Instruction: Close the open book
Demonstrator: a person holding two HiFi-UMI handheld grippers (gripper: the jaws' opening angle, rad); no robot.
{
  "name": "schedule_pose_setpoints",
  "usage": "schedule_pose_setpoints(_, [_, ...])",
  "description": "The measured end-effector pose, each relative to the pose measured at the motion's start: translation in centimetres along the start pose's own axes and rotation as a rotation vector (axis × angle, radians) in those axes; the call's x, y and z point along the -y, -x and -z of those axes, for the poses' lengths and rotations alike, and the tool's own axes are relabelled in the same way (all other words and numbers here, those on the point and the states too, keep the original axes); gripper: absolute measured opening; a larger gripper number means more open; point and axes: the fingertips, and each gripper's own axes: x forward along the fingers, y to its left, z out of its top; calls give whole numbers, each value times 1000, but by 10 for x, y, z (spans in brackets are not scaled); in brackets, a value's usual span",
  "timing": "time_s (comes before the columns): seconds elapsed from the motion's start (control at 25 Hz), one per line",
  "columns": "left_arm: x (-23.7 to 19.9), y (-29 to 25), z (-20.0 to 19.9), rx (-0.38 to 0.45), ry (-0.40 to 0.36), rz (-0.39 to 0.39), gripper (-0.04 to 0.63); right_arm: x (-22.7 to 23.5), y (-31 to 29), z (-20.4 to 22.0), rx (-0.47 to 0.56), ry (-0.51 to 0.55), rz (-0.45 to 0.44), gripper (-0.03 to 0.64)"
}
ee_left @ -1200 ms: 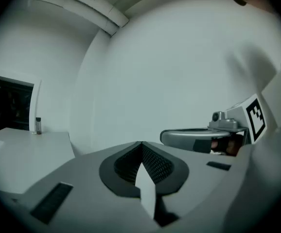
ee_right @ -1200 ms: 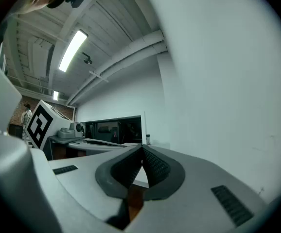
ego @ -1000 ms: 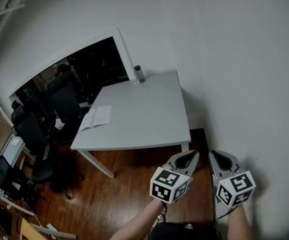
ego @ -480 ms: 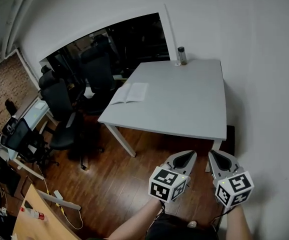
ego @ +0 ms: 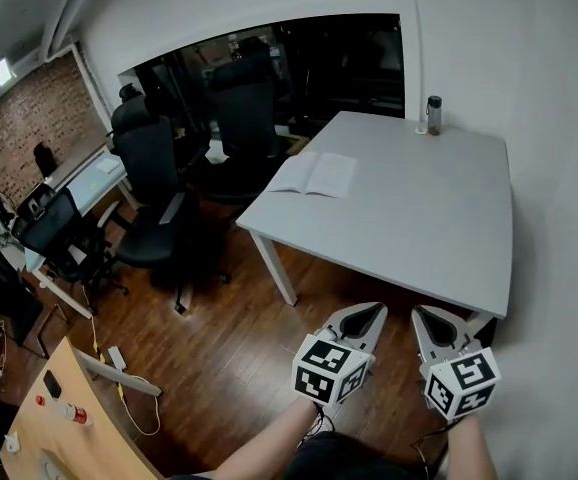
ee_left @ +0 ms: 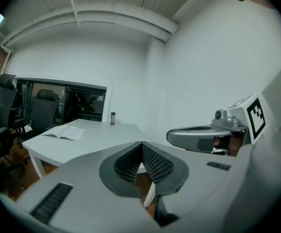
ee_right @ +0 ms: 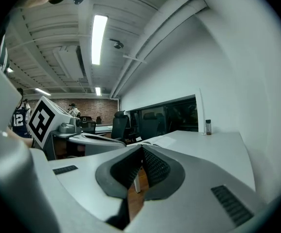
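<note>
An open book (ego: 316, 174) lies flat on the white table (ego: 419, 228) near its far left edge; it also shows as the open book (ee_left: 63, 132) in the left gripper view. Both grippers hang over the wood floor in front of the table, well short of the book. My left gripper (ego: 369, 313) is shut with nothing in it, its ribbed pads (ee_left: 141, 160) meeting. My right gripper (ego: 424, 315) is shut and empty too, jaws pressed together (ee_right: 141, 165).
A small dark bottle (ego: 434, 114) stands at the table's far corner by the white wall. Black office chairs (ego: 159, 193) crowd the left side near the dark window. A desk with a monitor (ego: 54, 223) and a wooden surface (ego: 64, 428) lie lower left.
The view has swung left: the table and book slid rightward in the head view, and chairs and a brick wall came in. Both grippers stay shut, side by side.
</note>
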Motion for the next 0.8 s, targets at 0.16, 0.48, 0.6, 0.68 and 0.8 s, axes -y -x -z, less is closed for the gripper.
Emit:
schedule_pose_setpoints(0.16, [-64, 7, -6, 7, 19, -27, 5, -20, -62, -7, -16, 19, -27, 5])
schedule_pose_setpoints(0.48, [-169, 31, -16, 18, 59, -78, 5, -62, -157, -24, -21, 37, -68, 5])
schedule_pose_setpoints(0.6, [-201, 33, -21, 23, 69, -106, 5, -70, -187, -29, -27, 45, -94, 5])
schedule_pose_setpoints(0.68, [-220, 30, -25, 27, 74, -127, 5, -72, -205, -33, -31, 48, -115, 5])
schedule_pose_setpoints(0.8, [-248, 23, -31, 30, 78, -158, 5, -71, -234, -36, -31, 53, -147, 5])
